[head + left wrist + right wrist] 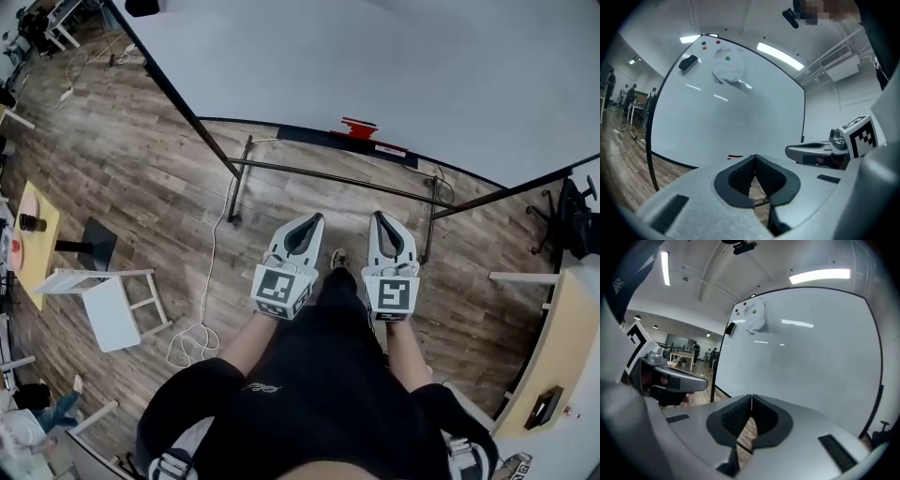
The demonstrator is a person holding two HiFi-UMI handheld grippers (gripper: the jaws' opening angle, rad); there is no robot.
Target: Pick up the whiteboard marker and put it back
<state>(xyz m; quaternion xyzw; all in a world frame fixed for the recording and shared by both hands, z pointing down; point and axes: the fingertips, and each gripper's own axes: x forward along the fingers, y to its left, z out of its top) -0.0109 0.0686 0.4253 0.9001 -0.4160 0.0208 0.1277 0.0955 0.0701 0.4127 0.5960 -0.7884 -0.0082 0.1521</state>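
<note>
Head view: a person faces a whiteboard (375, 66) on a metal stand (328, 176), holding a gripper in each hand, side by side and pointing at the board
Left gripper (316, 218): jaws closed tip to tip, with nothing between the ribbed pads
Right gripper (377, 216): shut the same way and just as empty
Marker: I take the small red thing (358, 128) on the board's ledge (314, 137) to be it, though it is too small to be sure
Place from the tools: ahead of both grippers, roughly between the lines they point along, and well apart from either set of tips; in the left gripper view a red sliver shows just above that gripper's closed tips, a touch to their left
Weight: probably very light, so no effort for one gripper
Body: likely a stiff plastic barrel that won't give under the pads
Surface: smooth and round I'd guess, so apt to roll on the ledge or twist in a loose pinch
Where to hold: across the middle of the barrel, clear of the cap, with the pads square to its length
Before the grip: whichever gripper goes in must open first, only a little wider than the barrel
Risk: a nudge from a closed tip could push it off the narrow ledge
</note>
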